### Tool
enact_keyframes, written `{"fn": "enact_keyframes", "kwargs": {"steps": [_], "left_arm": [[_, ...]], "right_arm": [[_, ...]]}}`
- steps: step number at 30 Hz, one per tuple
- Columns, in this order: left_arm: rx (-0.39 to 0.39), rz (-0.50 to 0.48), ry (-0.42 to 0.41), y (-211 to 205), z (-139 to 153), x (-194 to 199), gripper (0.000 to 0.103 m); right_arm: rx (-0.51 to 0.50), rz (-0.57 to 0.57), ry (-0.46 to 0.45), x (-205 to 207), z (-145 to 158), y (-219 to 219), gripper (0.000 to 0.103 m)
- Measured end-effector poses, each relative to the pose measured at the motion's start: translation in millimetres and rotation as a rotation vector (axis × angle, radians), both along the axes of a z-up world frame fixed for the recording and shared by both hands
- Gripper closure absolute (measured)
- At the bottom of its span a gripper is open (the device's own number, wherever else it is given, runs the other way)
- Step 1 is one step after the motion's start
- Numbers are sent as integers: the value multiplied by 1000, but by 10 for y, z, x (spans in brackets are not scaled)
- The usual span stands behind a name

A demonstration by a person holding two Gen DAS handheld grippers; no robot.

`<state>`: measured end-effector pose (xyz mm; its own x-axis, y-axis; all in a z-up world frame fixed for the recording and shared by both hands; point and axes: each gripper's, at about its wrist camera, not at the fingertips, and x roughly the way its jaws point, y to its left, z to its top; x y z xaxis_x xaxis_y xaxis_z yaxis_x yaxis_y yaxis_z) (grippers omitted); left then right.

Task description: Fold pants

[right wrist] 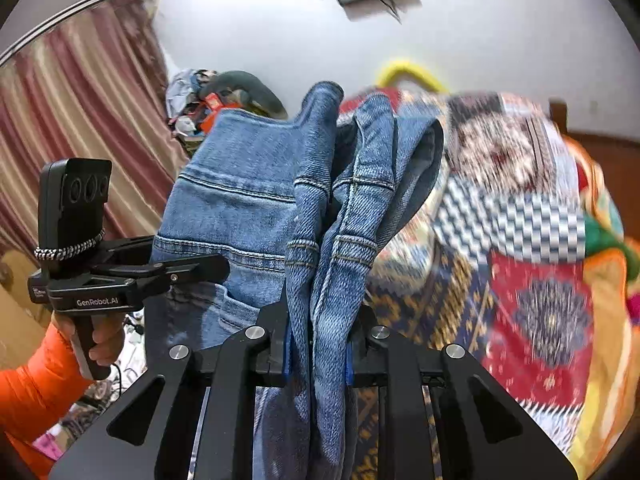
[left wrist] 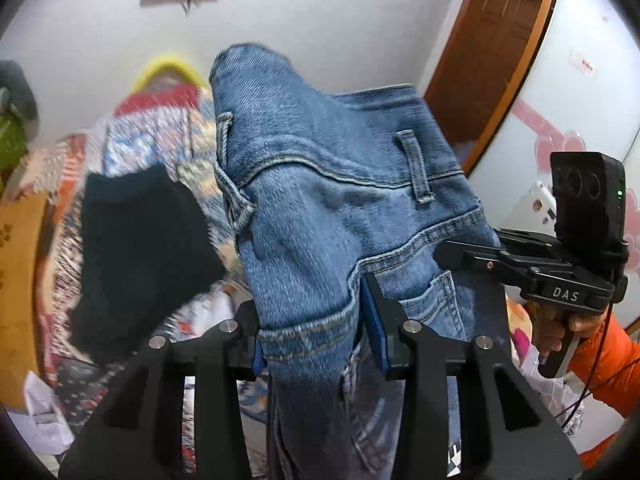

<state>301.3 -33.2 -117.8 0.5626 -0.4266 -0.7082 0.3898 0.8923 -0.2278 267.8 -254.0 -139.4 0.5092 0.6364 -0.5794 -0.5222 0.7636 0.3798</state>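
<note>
Black fingers of the left gripper (left wrist: 316,344) are filling the bottom of the left wrist view, pinching a thick fold of the blue jeans (left wrist: 328,184) between blue pads; the denim is bulging up out of the jaws and spreading across the centre of the frame, its waistband edge and a belt loop (left wrist: 416,168) running toward the upper right. At the right edge of that frame the right gripper (left wrist: 452,252) is reaching in sideways, its fingertips disappearing against the far edge of the denim, held by a hand (left wrist: 560,328) in an orange sleeve (left wrist: 608,364).

In the right wrist view the right gripper is pressing its pads together on a bunched, several-layered strip of the jeans (right wrist: 320,240) at bottom centre, with the seamed edges standing up in the middle of the frame. At lower left the left gripper (right wrist: 216,266) is clamping the opposite side of the same garment, gripped by a hand (right wrist: 106,344).

Jeans are hanging lifted between both grippers, clear of the patterned bedspread (right wrist: 532,272) that is blurring across the right half of the right wrist view. A dark garment (left wrist: 136,256) is lying at left centre of the left wrist view, just beside the denim's left edge. Bare white wall (left wrist: 320,8) is occupying the upper frame, a brown door (left wrist: 492,52) the upper right, and a striped curtain (right wrist: 72,128) the upper left of the right wrist view.
</note>
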Motion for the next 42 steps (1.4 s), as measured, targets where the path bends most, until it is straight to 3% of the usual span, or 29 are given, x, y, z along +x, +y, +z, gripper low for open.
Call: {"fn": "enact_keyframes", "kwargs": {"steps": [10,19,23,31,37,42], "left_arm": [[22,136,-157,659,445,97,64],[3,257,-179,1320,416,585,64],[-25,319,-138,1601,219,939,64],[34,369,-48,1818,-392,1612,64],[7,433,71,1959,-977,2116,64],[12,442,162,1970,-1349,2446,62]], "right_arm": [[11,56,-136,235,451,583,87],[19,105,-162,807,496,1245,87],[21,108,-131,1041,376,1479,87],[-9,79,-3,1634,-71,1836,87],[-77,52,87,2049,-468,2047,87],[-190,36,172,2322,-818,2140,86]]}}
